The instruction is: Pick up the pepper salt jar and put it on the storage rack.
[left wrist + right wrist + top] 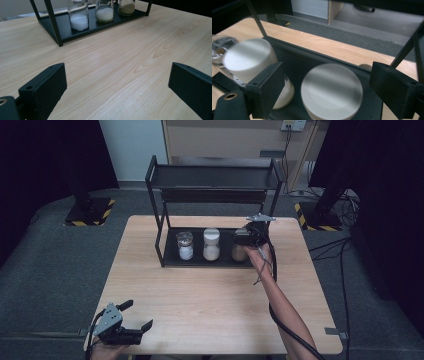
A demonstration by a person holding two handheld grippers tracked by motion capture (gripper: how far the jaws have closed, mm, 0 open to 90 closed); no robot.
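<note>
We judge the job barely begun: all three jars stand on the rack's bottom tray, our right tool spread wide above the rightmost jar, our left tool open, idle near the desk edge.

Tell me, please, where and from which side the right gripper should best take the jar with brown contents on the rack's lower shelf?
Probably by its round white lid, from above and the front: the jar with brown contents stands upright, the right gripper has jaws open either side, and the neighbouring jar crowds one side.
</note>
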